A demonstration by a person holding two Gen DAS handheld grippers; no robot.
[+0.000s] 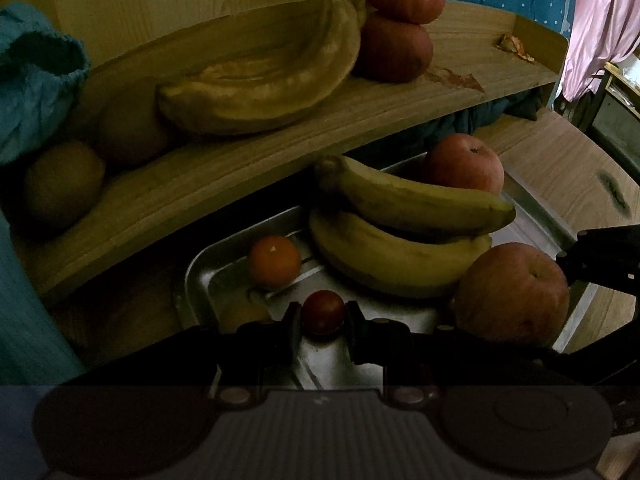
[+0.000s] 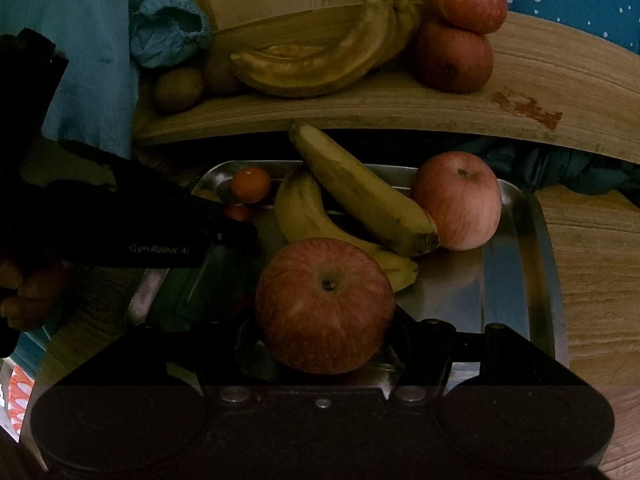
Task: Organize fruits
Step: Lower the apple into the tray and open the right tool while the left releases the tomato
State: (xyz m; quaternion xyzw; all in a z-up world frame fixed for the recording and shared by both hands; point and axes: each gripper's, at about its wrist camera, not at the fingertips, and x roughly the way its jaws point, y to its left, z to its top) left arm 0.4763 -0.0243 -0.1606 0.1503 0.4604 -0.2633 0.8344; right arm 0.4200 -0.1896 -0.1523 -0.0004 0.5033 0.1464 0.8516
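Gripping a small tomato (image 1: 323, 312) over the metal tray (image 1: 200, 276), the left gripper (image 1: 322, 330) is clamped; the right gripper (image 2: 324, 344) clasps an apple (image 2: 325, 305).

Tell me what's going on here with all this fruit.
A person is sorting fruit with two handheld grippers over a metal tray. The left gripper has its fingers around a small red tomato; the right gripper brackets a large apple. Two bananas, another apple and an orange fruit lie in the tray.
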